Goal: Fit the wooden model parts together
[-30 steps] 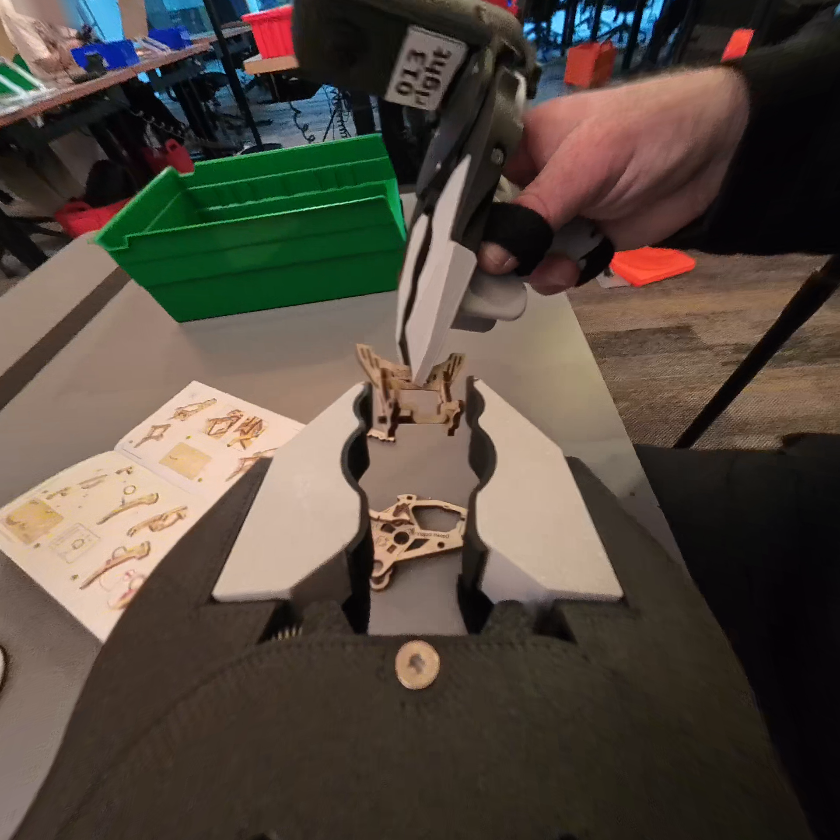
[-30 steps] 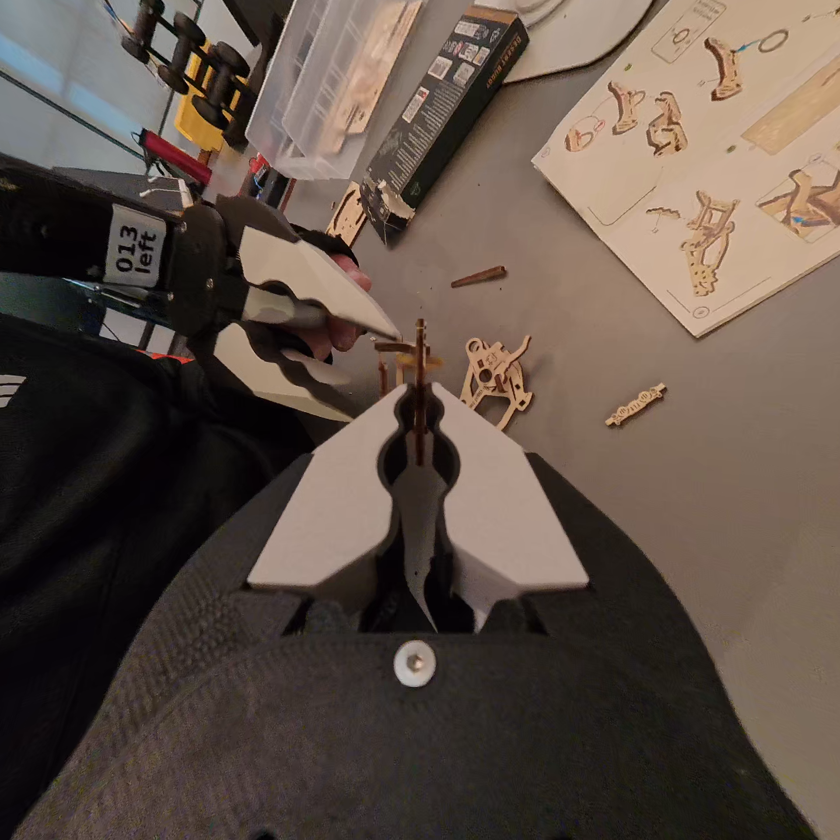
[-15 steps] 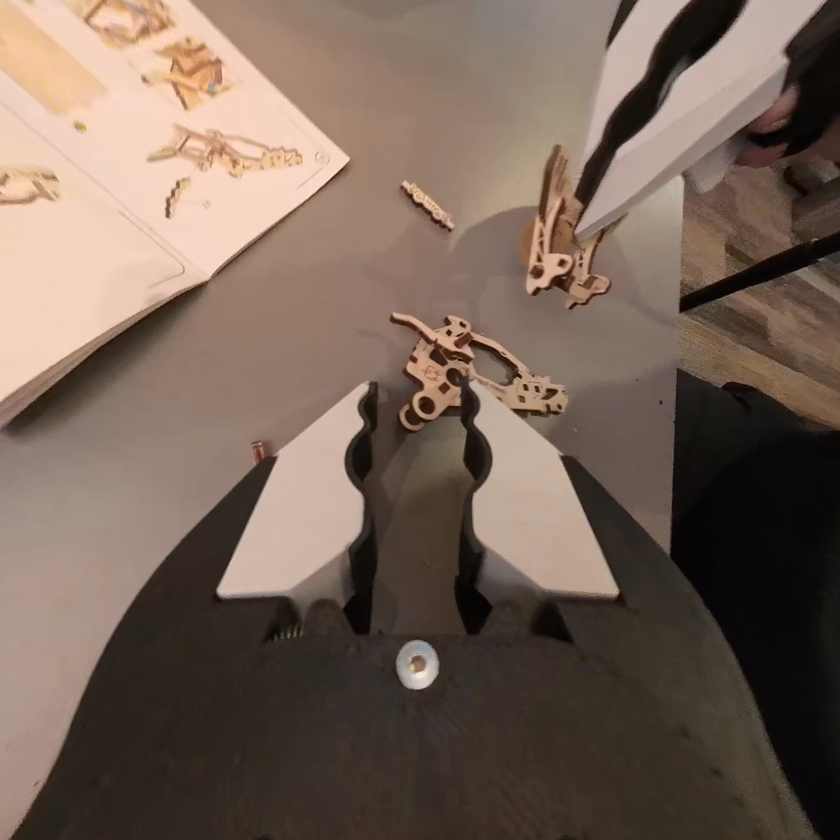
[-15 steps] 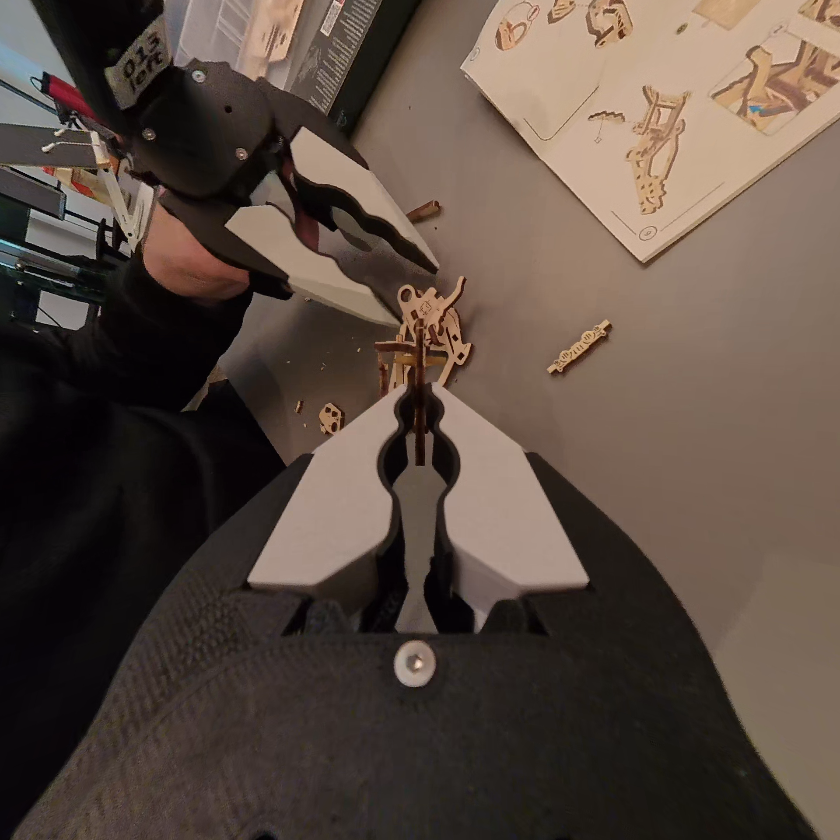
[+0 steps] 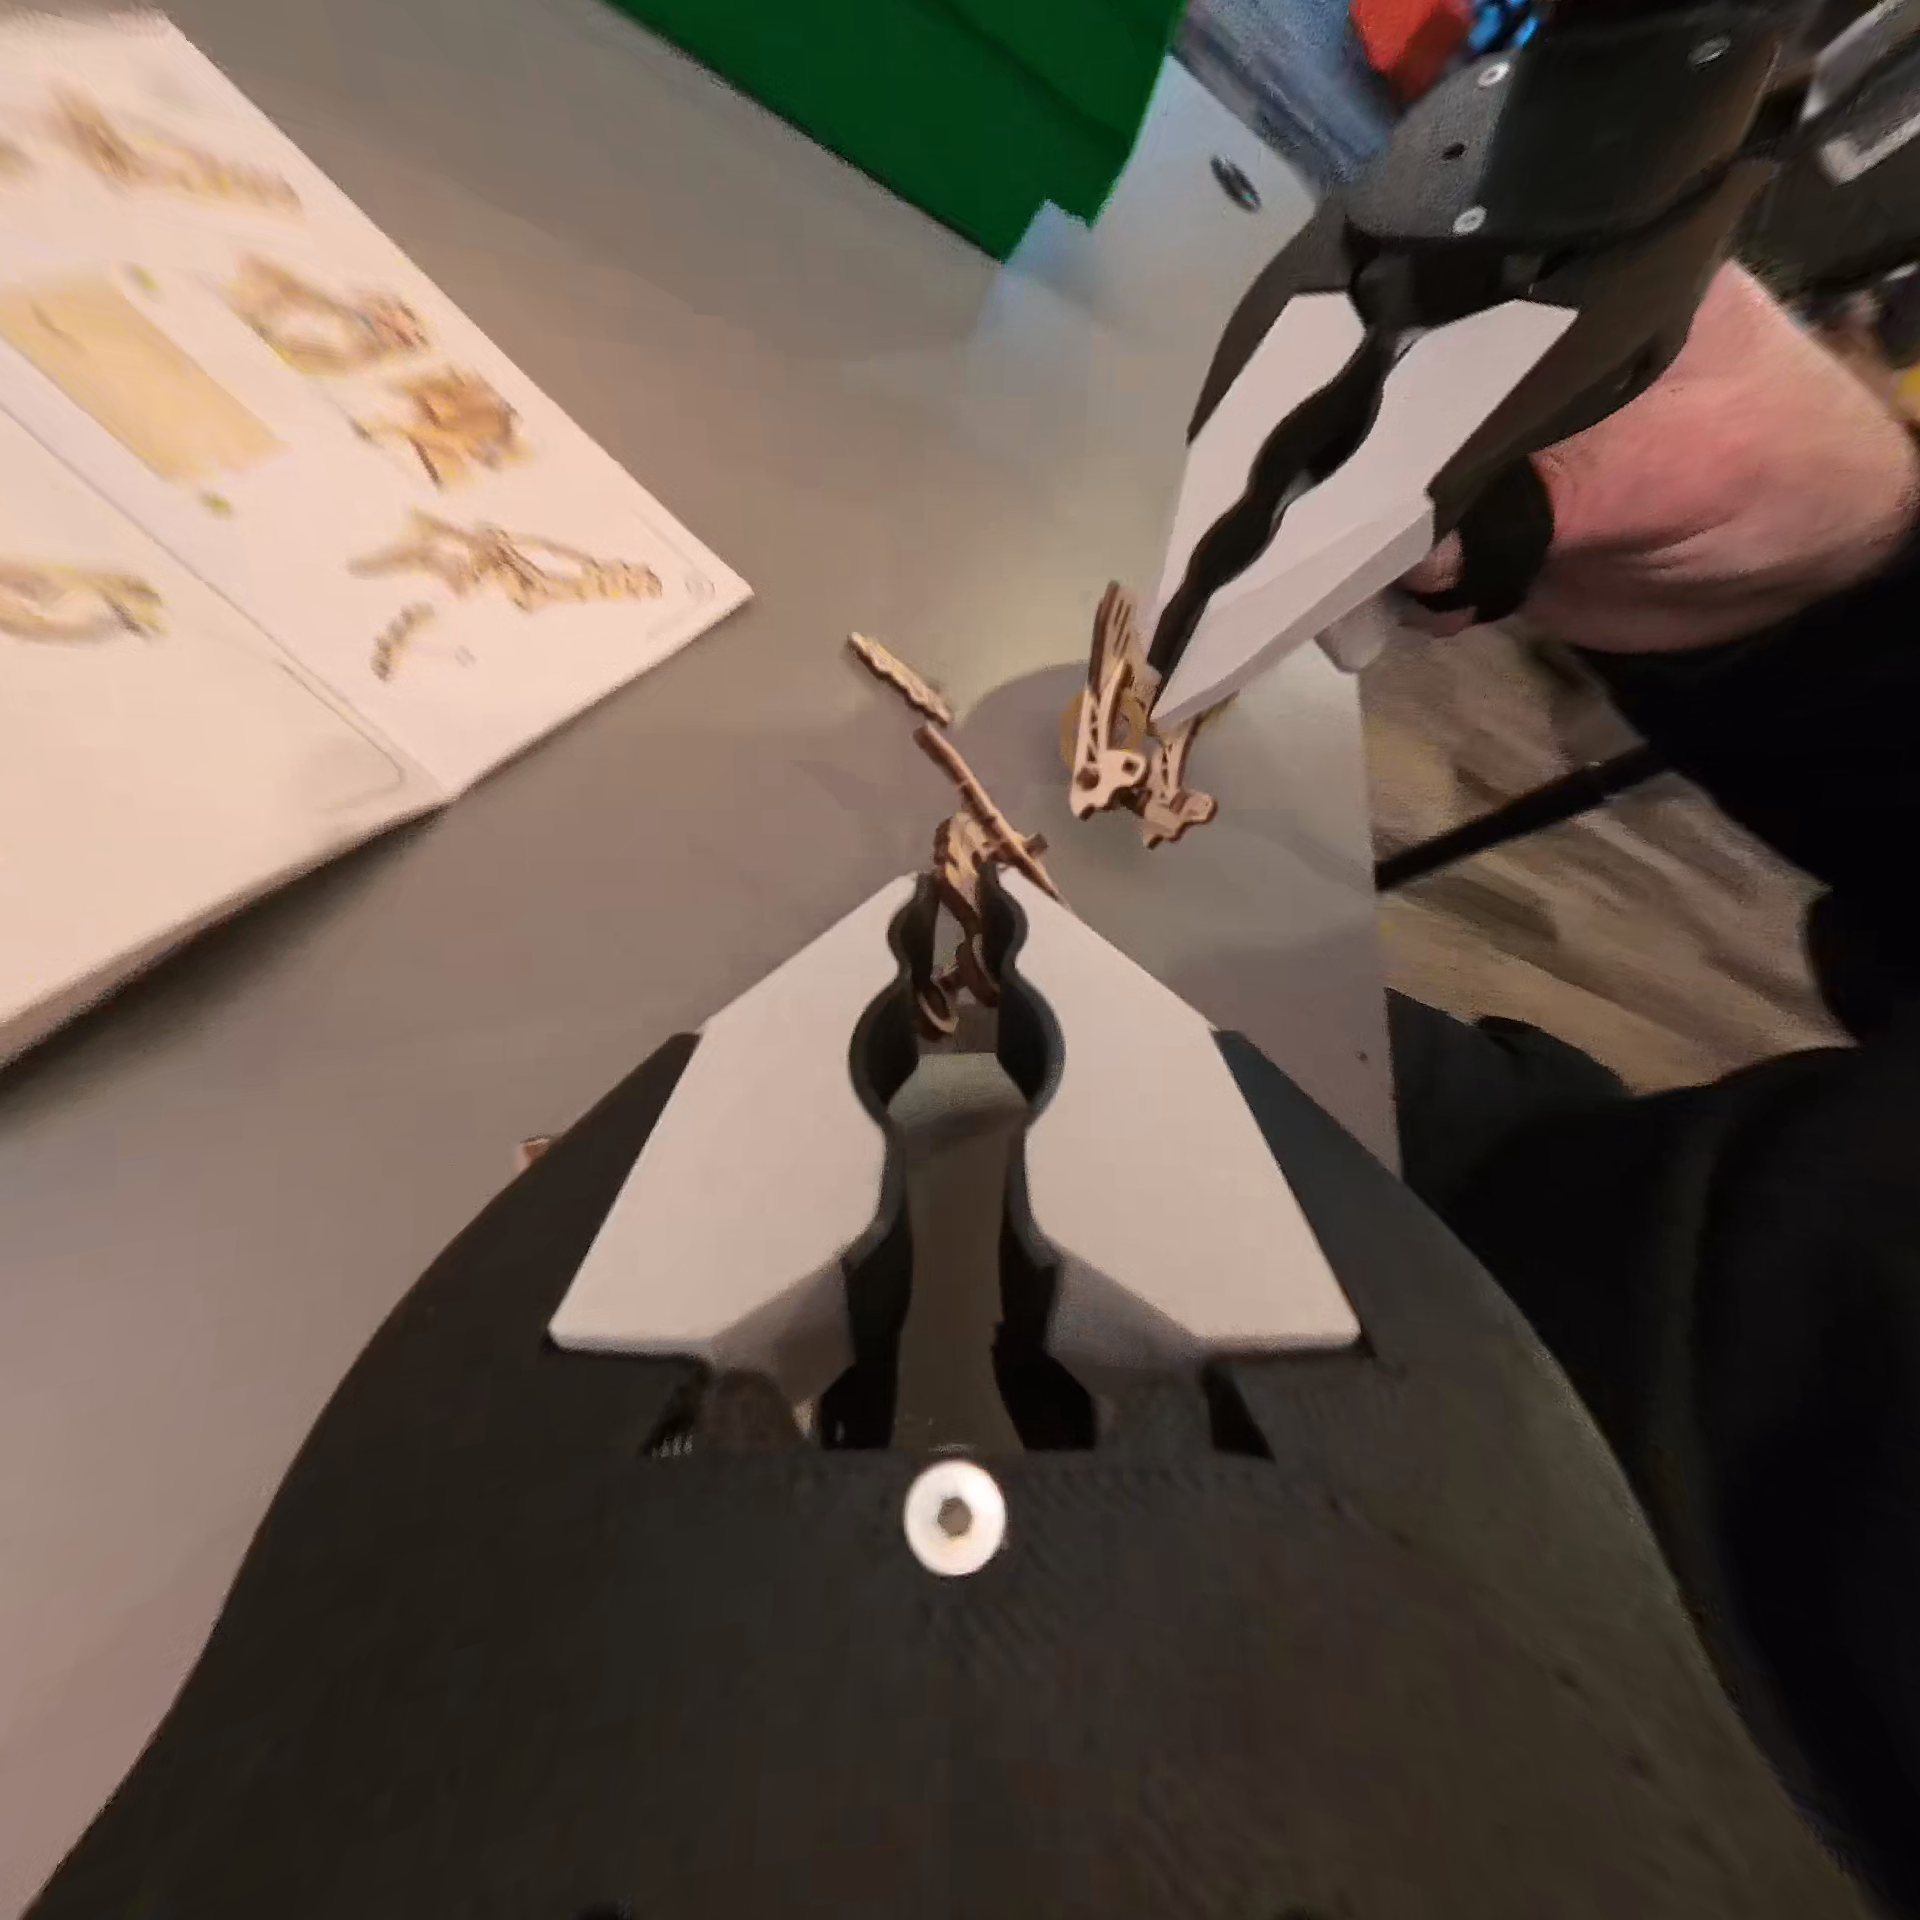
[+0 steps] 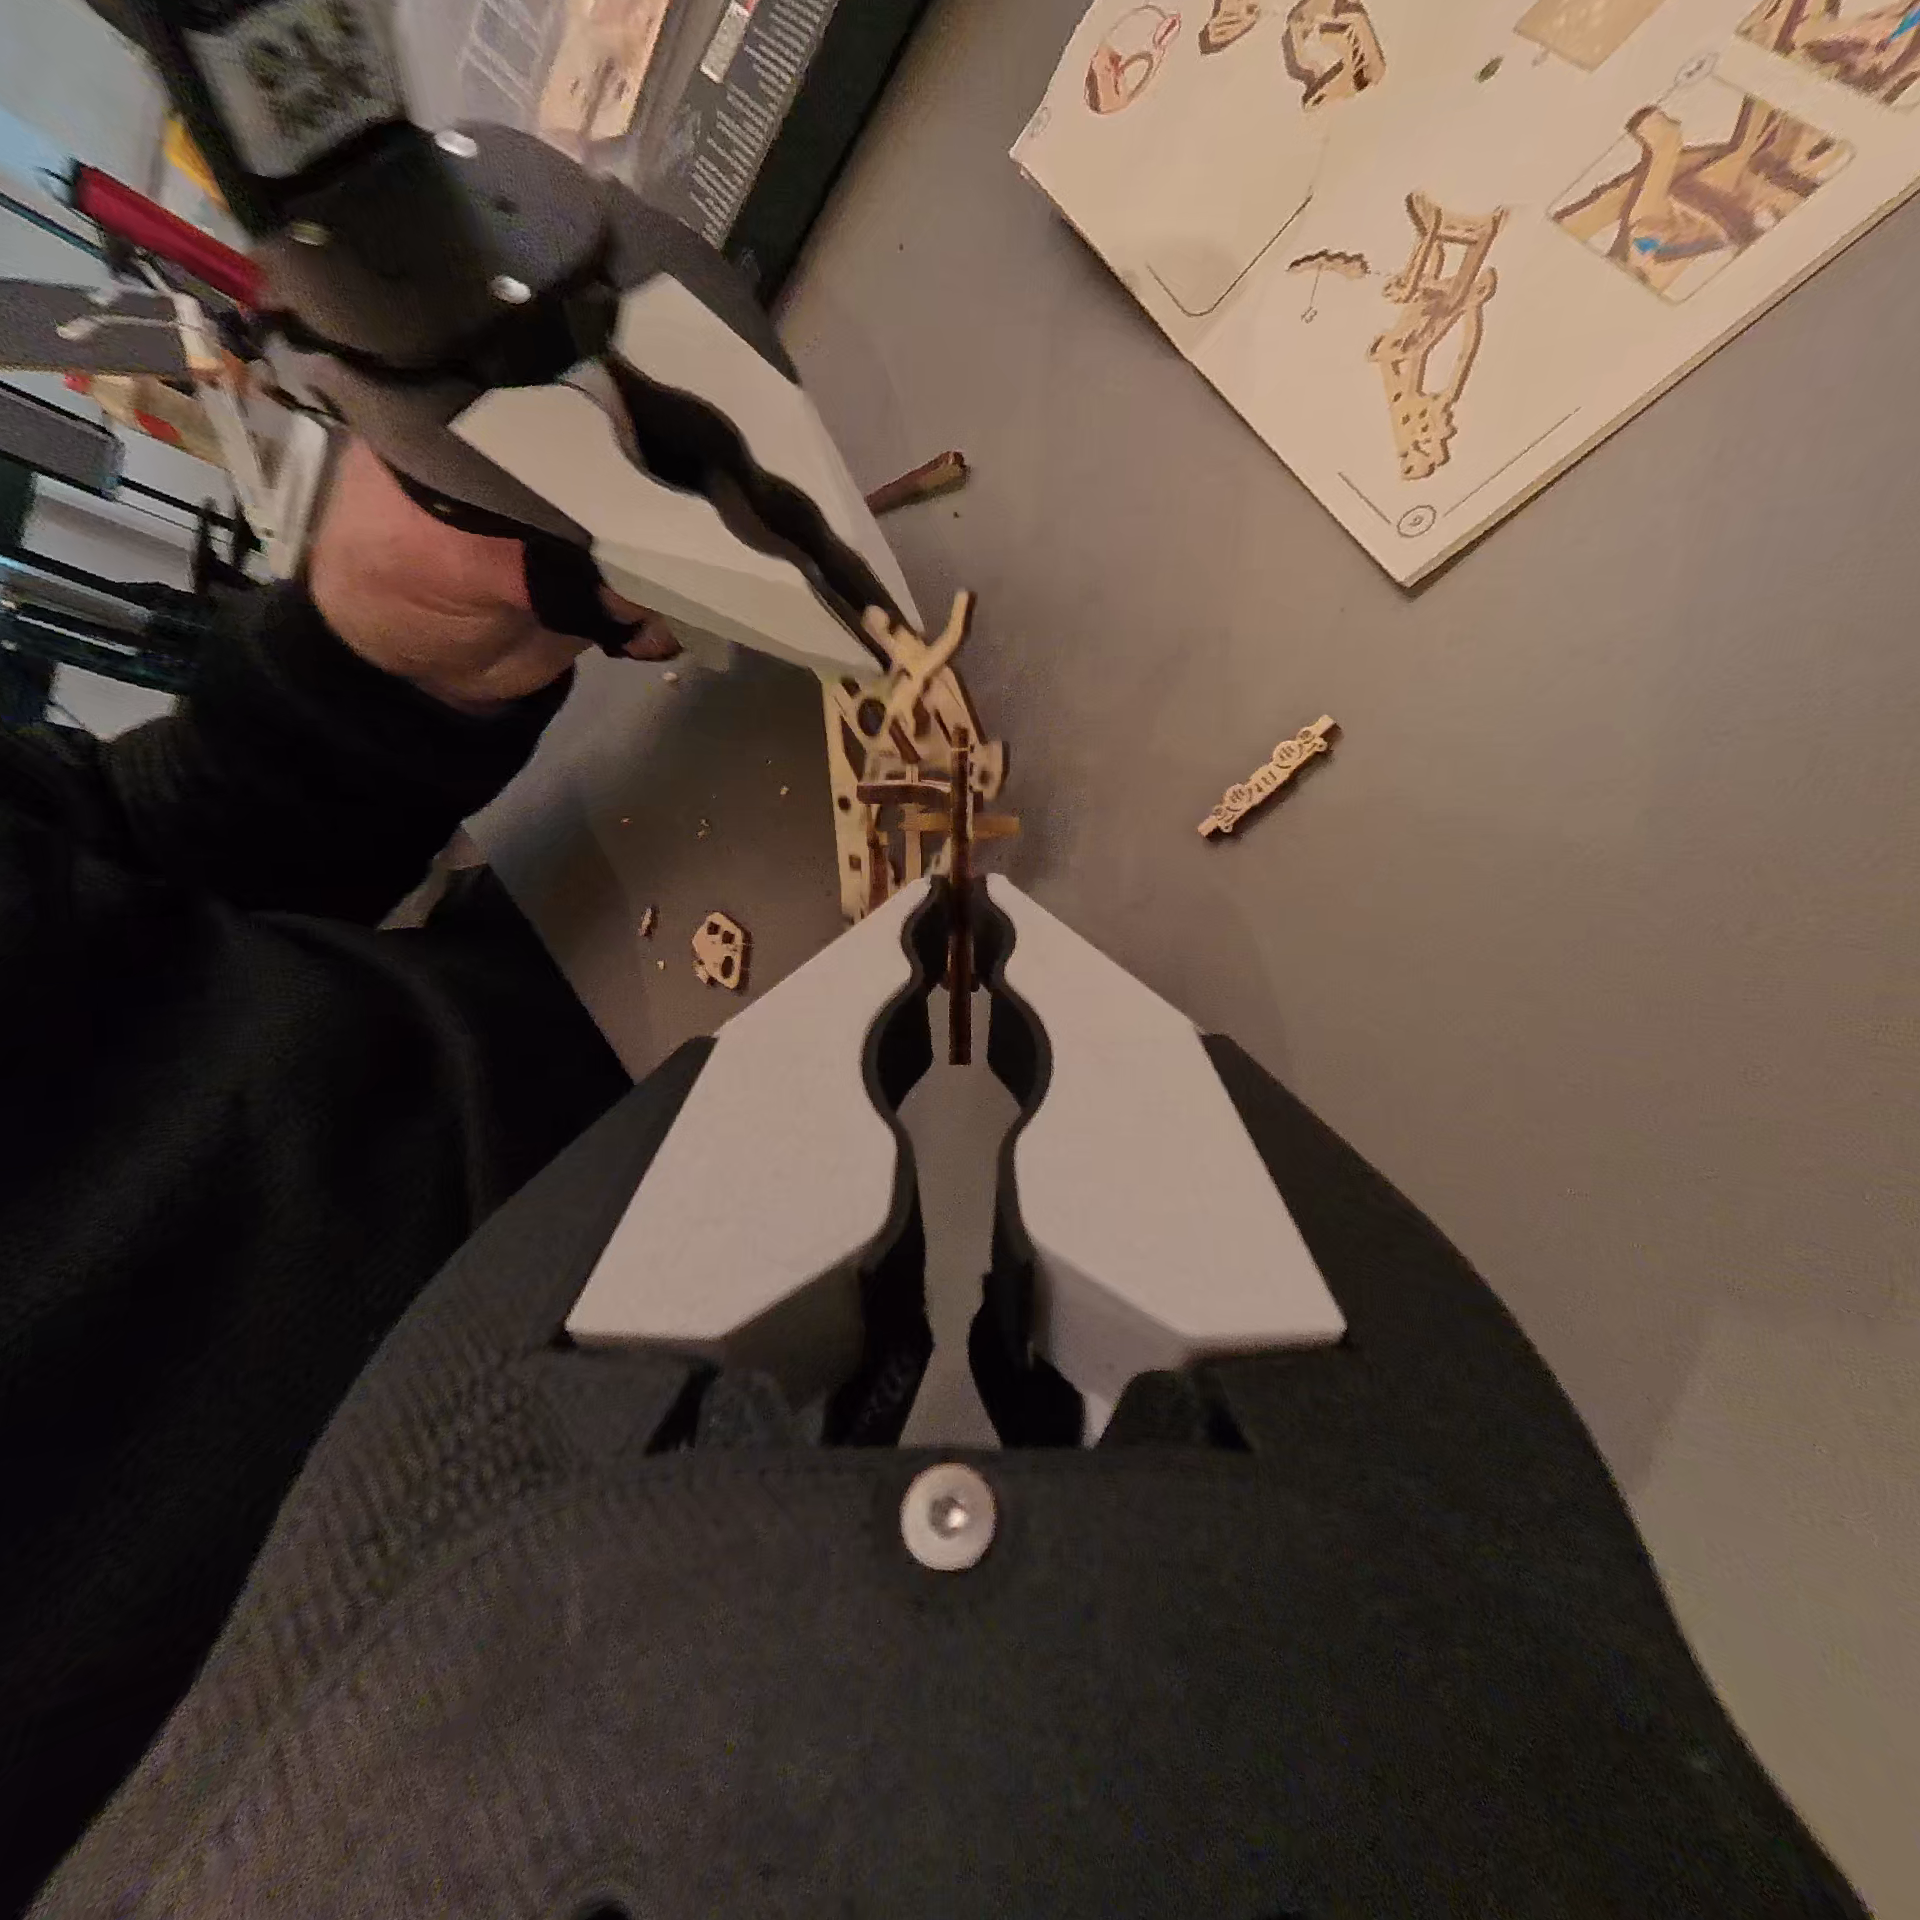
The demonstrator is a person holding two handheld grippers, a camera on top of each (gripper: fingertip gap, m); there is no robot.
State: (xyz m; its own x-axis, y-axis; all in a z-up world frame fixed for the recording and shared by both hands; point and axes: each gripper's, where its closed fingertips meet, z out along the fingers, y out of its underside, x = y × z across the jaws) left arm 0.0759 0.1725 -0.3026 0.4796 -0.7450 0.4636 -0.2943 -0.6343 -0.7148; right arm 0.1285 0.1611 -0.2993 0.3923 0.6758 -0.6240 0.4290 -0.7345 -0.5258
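Observation:
My left gripper (image 5: 966,883) is shut on a flat wooden part (image 5: 971,847), which it holds edge-on above the grey table (image 5: 644,935). My right gripper (image 6: 958,888) is shut on the edge of a partly built wooden assembly (image 6: 894,821). In the right wrist view the left gripper (image 6: 888,639) holds its flat part (image 6: 920,655) right above that assembly, close to touching it. In the left wrist view the right gripper (image 5: 1158,675) holds the assembly (image 5: 1117,748) just beyond and to the right of my part.
A small wooden strip (image 6: 1268,779) lies on the table to the right, with a small offcut (image 6: 720,948) and a brown stick (image 6: 920,480) nearby. An open instruction booklet (image 5: 260,499) lies at the left. A green bin (image 5: 956,94) stands behind and a black box (image 6: 769,114) at the far side.
My left gripper has shut on the flat part that lay on the table and lifted it next to the assembly. The right gripper still holds the assembly.

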